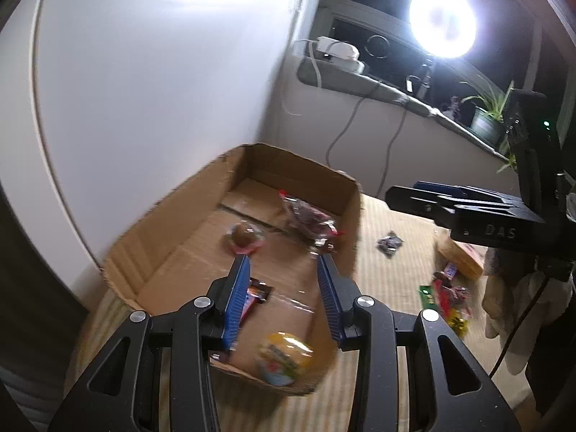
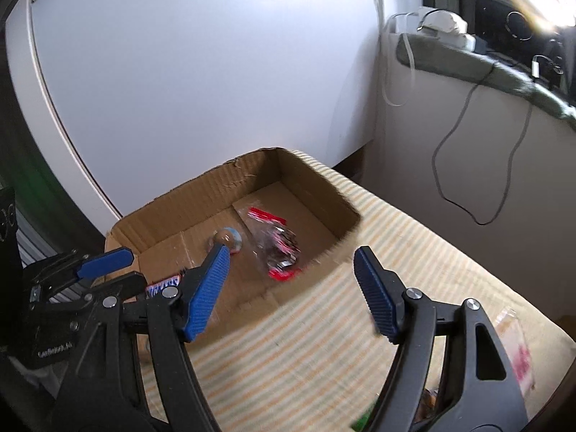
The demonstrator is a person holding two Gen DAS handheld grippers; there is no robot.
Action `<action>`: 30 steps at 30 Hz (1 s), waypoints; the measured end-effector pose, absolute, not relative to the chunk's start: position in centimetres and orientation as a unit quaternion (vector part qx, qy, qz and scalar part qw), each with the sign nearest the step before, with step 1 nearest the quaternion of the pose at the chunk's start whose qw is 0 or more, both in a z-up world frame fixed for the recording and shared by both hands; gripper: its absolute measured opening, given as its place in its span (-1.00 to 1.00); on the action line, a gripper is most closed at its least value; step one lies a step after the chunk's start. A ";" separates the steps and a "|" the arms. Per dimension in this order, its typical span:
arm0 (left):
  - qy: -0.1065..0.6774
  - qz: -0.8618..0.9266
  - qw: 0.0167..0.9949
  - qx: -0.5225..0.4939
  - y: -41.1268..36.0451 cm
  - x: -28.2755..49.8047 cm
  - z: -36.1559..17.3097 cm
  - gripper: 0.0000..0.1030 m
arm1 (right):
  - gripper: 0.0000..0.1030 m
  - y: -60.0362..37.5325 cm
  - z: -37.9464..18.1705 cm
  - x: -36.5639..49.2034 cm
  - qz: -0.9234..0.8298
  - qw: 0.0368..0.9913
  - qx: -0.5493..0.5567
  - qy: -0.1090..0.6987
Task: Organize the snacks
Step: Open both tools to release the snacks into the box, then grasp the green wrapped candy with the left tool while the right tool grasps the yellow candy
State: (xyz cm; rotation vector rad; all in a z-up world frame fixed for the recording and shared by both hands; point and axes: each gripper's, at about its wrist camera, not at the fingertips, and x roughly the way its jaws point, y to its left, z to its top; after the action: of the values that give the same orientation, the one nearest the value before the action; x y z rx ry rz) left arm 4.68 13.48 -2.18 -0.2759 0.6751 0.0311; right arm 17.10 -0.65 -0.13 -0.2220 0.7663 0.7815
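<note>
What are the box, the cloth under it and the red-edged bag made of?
Box: corrugated cardboard, matte brown; fluting shows along the cut rim, creases in the floor.
Cloth: looks like woven fabric, pale with green and orange stripes; no sheen.
Bag: clear glossy plastic film, red seals at both ends; highlights and crinkles show, contents visible through it.

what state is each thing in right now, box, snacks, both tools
brown cardboard box: open-topped, on the striped cloth
clear red-edged snack bag: lying inside the box
round yellow snack: inside the box, near corner
left tool: open, empty, over the box
right tool: open, empty
wrapped snacks: loose on the cloth outside the box
</note>
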 end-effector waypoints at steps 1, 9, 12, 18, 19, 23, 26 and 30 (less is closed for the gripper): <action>0.330 0.010 0.934 -0.134 13.1 4.7 -2.1 -0.27 | 0.44 -1.3 0.0 16.9 0.369 0.850 -0.102 0.363; 0.342 -0.044 0.931 -0.122 8.6 4.7 -2.5 -0.27 | 0.44 -8.3 0.6 14.6 0.339 0.866 -0.081 0.360; 0.354 -0.068 0.925 -0.118 6.6 4.8 -3.1 -0.27 | 0.44 -11.6 0.1 13.6 0.323 0.871 -0.068 0.365; 0.376 -0.110 0.914 -0.103 2.8 4.6 -4.2 -0.27 | 0.44 -16.3 -1.9 11.9 0.299 0.871 -0.051 0.387; 0.380 -0.117 0.912 -0.100 2.1 4.5 -4.4 -0.27 | 0.44 -16.8 -2.2 11.7 0.299 0.870 -0.048 0.390; 0.391 -0.135 0.905 -0.096 0.5 4.3 -5.1 -0.27 | 0.20 -18.1 -3.5 10.9 0.302 0.861 -0.046 0.406; 0.400 -0.145 0.900 -0.092 -0.6 4.0 -5.6 -0.27 | 0.03 -18.2 -4.5 10.4 0.312 0.852 -0.051 0.417; 0.410 -0.161 0.894 -0.085 -2.2 3.8 -6.2 -0.27 | -0.14 -17.7 -5.3 9.8 0.332 0.840 -0.064 0.424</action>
State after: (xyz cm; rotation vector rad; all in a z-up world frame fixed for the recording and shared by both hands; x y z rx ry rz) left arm 3.83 -2.17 -6.24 -0.1763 0.8497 -0.3338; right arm 9.83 -17.68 -5.28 -0.1345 0.8965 0.7025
